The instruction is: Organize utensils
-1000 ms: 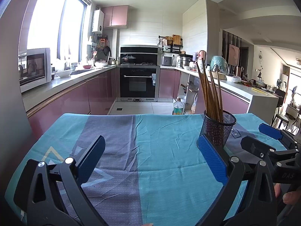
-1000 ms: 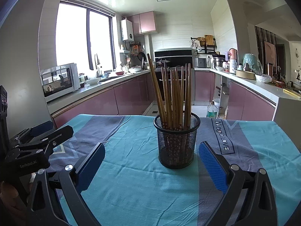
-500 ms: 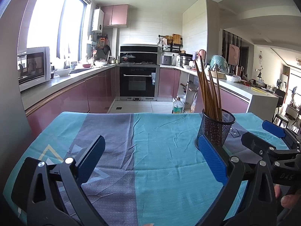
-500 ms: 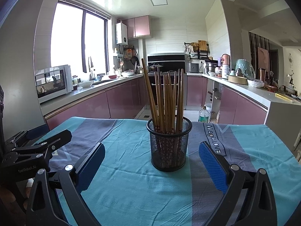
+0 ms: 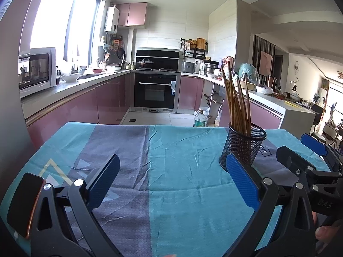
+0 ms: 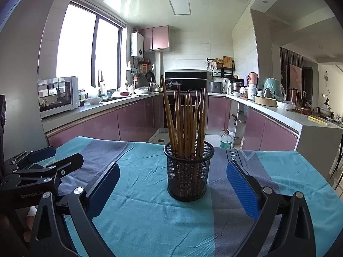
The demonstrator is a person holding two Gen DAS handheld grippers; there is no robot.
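A black mesh cup [image 6: 188, 171] stands upright on the teal and grey tablecloth [image 6: 150, 218], holding several brown chopsticks [image 6: 186, 124]. It sits just beyond my right gripper [image 6: 171, 184], which is open and empty, the cup centred ahead of its blue pads. In the left wrist view the same mesh cup [image 5: 244, 147] with its chopsticks [image 5: 235, 105] is at the right, behind my right pad. My left gripper [image 5: 173, 177] is open over bare cloth [image 5: 171, 192] with nothing between its fingers. Each gripper shows at the edge of the other's view.
The table's far edge [image 5: 150, 126] drops to a tiled kitchen floor. Pink cabinets, an oven [image 5: 155, 92] and a microwave [image 5: 36, 70] line the room behind. A plastic bottle [image 6: 226, 140] stands on the floor. A fingertip [image 5: 324, 232] shows at the lower right.
Both grippers have drawn back and risen slightly, so the mesh cup looks a little farther and smaller. Both stay open. The cup and chopsticks have not moved.
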